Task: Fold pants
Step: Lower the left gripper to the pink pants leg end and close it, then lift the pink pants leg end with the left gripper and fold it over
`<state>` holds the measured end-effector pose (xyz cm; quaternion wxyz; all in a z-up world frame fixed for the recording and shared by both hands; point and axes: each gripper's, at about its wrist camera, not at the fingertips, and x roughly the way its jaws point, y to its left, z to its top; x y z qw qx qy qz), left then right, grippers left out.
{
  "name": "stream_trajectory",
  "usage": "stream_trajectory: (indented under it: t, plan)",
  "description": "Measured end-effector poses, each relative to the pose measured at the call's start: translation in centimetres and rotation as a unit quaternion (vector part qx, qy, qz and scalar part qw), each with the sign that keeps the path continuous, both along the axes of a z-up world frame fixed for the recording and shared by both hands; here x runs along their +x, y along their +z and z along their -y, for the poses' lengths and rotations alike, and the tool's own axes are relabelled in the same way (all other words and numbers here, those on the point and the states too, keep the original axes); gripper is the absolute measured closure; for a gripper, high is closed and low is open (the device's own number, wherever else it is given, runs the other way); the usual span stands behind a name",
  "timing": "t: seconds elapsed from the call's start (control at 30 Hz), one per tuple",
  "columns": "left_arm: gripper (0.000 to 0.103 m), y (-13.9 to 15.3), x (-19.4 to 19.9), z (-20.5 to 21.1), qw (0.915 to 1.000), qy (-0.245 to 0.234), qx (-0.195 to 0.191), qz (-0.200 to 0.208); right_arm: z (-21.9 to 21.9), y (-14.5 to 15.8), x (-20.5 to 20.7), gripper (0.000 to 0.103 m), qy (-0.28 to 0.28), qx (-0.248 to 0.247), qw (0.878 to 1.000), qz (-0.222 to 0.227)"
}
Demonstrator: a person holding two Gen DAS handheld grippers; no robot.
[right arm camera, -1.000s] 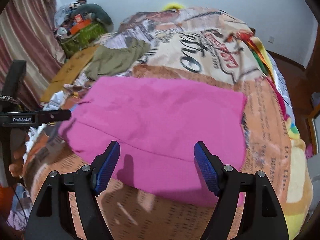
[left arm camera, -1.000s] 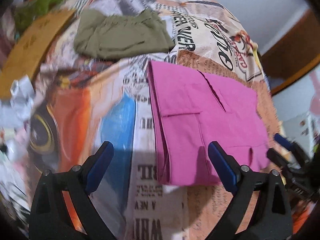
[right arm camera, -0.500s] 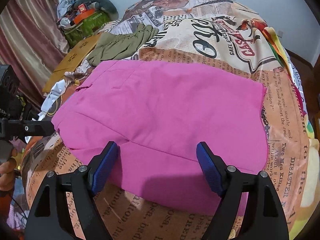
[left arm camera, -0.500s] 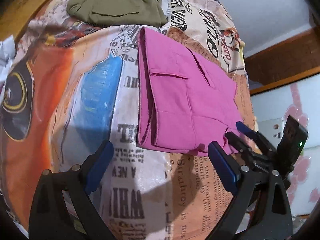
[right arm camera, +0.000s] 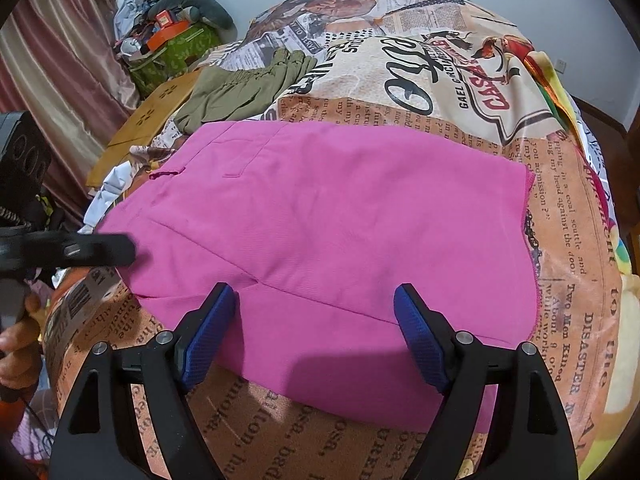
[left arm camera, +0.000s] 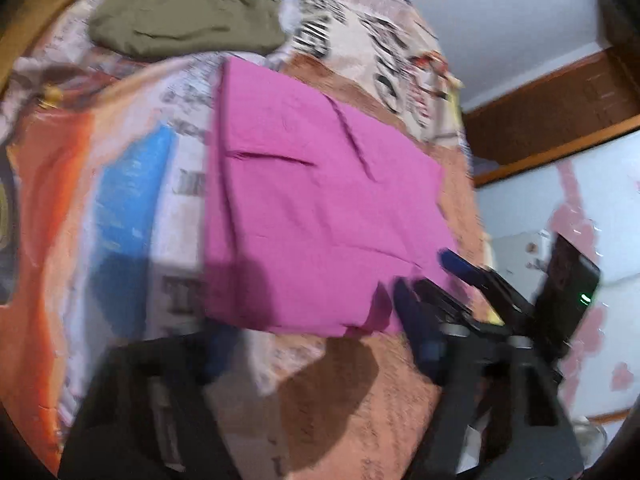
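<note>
Folded pink cotton pants (right arm camera: pixel 328 248) laid flat on newsprint-patterned bed cover (right arm camera: pixel 560 208). Right gripper (right arm camera: pixel 316 332) fingers spread wide over near hem. Left gripper (left arm camera: pixel 320 344) blurred, fingers just narrowed, nothing seen clamped. Olive garment (left arm camera: pixel 184 20) beyond

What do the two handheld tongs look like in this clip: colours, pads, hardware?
Both tongs match. The right tongs have black angular plastic arms with triangular cut-outs, silver pivot bolts, and textured blue fingertips. The left tongs show blurred, same black and blue. A black box behind the right tongs bears a green light.
</note>
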<state>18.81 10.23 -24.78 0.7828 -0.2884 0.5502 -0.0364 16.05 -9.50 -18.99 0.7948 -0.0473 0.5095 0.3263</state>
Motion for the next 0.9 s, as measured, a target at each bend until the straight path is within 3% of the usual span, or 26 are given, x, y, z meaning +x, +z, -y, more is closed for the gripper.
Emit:
stream_trajectory:
  t: [0.1, 0.2, 0.4, 0.8, 0.9]
  plan:
    - [0.065, 0.1, -0.1, 0.1, 0.9995, 0.008, 0.031, 0.006, -0.1, 0.0, 0.0, 0.024, 0.002, 0.001, 1.0, -0.001]
    - [0.071, 0.5, -0.2, 1.0, 0.996, 0.008, 0.085, 0.025, -0.1, 0.1, -0.1, 0.024, 0.004, 0.0, 1.0, 0.001]
    - [0.077, 2.0, -0.6, 2.6, 0.9761, 0.008, 0.208, 0.064, -0.1, 0.4, -0.7, 0.024, 0.011, -0.019, 1.0, 0.016]
    - [0.079, 2.6, -3.5, -3.1, 0.9395, 0.084, 0.326, 0.063, 1.3, 0.2, -1.3, 0.024, 0.0, -0.021, 1.0, 0.016]
    - [0.079, 2.9, -4.0, -3.4, 0.9321, 0.085, 0.345, 0.07, 1.1, -0.1, -1.3, 0.024, 0.003, -0.017, 1.0, 0.01]
